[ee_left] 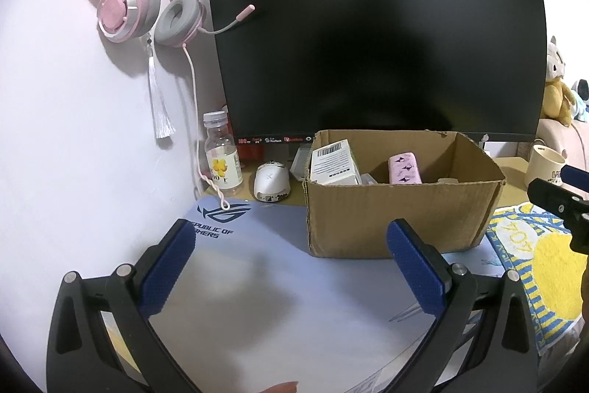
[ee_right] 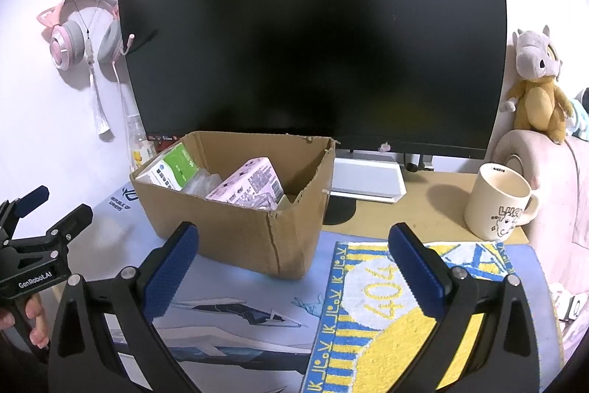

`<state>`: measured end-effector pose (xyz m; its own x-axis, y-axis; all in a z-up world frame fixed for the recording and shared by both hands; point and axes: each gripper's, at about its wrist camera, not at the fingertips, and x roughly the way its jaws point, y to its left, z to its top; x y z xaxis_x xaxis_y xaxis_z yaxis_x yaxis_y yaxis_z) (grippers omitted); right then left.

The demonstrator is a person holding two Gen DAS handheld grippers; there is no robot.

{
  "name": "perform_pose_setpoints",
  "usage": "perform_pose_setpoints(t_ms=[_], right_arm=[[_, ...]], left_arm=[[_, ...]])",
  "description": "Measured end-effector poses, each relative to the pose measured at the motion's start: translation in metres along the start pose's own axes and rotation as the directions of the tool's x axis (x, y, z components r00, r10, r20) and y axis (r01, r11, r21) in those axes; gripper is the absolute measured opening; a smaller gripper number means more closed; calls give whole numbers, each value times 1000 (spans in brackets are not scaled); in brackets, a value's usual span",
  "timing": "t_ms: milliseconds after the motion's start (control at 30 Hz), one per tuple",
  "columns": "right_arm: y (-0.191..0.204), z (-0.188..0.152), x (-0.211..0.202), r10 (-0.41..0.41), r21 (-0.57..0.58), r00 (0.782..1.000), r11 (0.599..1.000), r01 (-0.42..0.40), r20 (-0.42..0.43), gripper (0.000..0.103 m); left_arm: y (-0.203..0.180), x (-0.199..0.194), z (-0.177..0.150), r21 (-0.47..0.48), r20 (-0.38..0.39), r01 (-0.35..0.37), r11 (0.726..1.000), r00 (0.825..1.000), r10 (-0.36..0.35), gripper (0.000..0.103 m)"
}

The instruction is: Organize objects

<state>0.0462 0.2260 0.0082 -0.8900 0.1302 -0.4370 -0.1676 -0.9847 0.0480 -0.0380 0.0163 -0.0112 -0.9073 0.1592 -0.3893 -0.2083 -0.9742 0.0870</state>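
Observation:
An open cardboard box [ee_left: 397, 209] stands on the desk mat in front of the monitor; it also shows in the right wrist view [ee_right: 235, 227]. Inside it lie a white and green carton [ee_right: 173, 168], a pink patterned pack [ee_right: 250, 183] and some clear plastic. My left gripper [ee_left: 291, 234] is open and empty, low over the mat just left of the box. My right gripper [ee_right: 292, 238] is open and empty, above the towel, in front of the box's right corner. Each gripper shows at the edge of the other's view.
A white mouse [ee_left: 271, 183] and a small bottle [ee_left: 222, 157] stand left of the box. A cream mug [ee_right: 497, 201] stands at the right. A yellow and blue towel [ee_right: 386, 319] lies on the mat. A black monitor [ee_right: 313, 35], pink headphones [ee_left: 143, 6] and a plush toy [ee_right: 537, 87] are behind.

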Motion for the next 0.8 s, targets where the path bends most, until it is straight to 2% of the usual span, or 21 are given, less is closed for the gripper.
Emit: perform_pose_setpoints(t_ms=[800], right_arm=[[1, 0, -1, 1, -6, 1000, 1000, -1, 4, 103]], left_arm=[[2, -4, 3, -1, 18, 10, 1000, 1000, -10, 103]])
